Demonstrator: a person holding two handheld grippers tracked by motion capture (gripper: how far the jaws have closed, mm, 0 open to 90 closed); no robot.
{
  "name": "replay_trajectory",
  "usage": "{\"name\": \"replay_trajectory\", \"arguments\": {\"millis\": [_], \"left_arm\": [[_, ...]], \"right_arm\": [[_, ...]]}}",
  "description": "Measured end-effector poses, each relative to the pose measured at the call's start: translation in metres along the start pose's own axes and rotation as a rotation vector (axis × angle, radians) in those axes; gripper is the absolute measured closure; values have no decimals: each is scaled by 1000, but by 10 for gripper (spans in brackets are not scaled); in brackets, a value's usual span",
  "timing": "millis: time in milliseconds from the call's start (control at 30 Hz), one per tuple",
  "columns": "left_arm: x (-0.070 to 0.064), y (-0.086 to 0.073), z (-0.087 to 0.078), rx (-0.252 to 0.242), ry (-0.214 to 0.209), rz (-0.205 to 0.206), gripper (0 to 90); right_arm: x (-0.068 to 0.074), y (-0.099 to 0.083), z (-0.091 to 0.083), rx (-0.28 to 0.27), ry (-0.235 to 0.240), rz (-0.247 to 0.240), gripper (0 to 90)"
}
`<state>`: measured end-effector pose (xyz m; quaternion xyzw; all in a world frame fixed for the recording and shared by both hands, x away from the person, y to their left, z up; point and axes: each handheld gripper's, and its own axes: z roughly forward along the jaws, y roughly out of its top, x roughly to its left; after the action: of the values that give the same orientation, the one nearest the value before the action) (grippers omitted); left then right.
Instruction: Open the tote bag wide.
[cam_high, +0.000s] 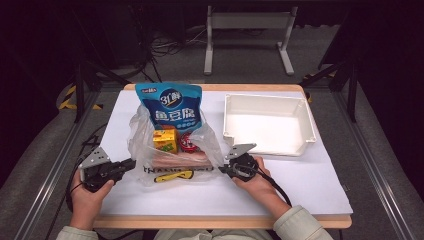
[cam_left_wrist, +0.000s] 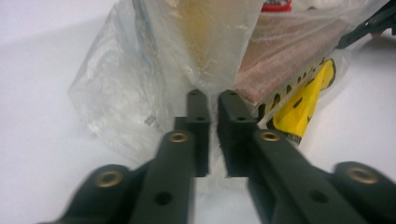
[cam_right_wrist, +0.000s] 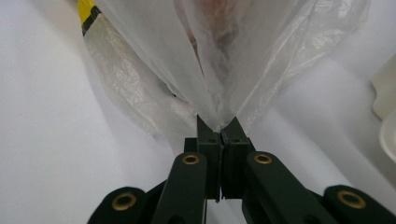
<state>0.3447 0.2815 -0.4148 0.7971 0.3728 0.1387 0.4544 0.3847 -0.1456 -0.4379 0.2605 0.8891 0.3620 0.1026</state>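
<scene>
The white table (cam_high: 310, 185) fills the middle of the high view, with an empty white tray (cam_high: 300, 107) at its upper right, likely waiting to receive the groceries. Left of centre sits the clear plastic bag (cam_high: 137, 130), its mouth spread wide, probably so the contents can be reached or slid out. Standing tallest in it, at the upper centre, is a blue snack pouch (cam_high: 171, 105); below that are a yellow carton (cam_high: 165, 139), a red-topped can (cam_high: 187, 141) and a flat pinkish pack (cam_high: 177, 159), with a yellow-and-black print (cam_high: 173, 175) on the bag's near edge. At lower left, the left gripper (cam_left_wrist: 212, 95) has its jaws drawn nearly together on a fold of the bag's film, a thin gap between them. At lower centre-right, the right gripper (cam_right_wrist: 218, 125) is pressed tight on a gathered corner of film, which fans upward from the tips.
</scene>
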Motion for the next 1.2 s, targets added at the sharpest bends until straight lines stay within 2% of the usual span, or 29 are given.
{"name": "replay_trajectory", "arguments": {"millis": [133,167,300,367,600,767,1000,1100,1133,1200], "left_arm": [[7,-5,5,38,-22,-42,897],[7,-5,5,38,-22,-42,898],[13,-11,14,89,-32,-68,900],[14,-12,18,123,-34,-71,900],[17,-16,27,178,-39,-86,900],[19,-18,32,190,-51,-102,900],[18,-19,33,195,-54,-85,900],[16,-19,29,180,-54,-82,899],[16,-18,28,175,-59,-78,899],[15,-18,26,165,-59,-77,898]], "right_arm": [[-1,0,0,1,2,0,888],[-1,0,0,1,2,0,888],[-1,0,0,2,4,0,890],[-2,-1,-1,2,4,2,891],[-5,-2,-1,6,4,14,892],[-7,-2,0,8,3,26,891],[-8,-3,0,20,8,35,879],[-7,-3,-4,13,7,33,827],[-7,-3,-6,3,9,33,776],[-6,-1,-11,-35,16,32,616]]}}
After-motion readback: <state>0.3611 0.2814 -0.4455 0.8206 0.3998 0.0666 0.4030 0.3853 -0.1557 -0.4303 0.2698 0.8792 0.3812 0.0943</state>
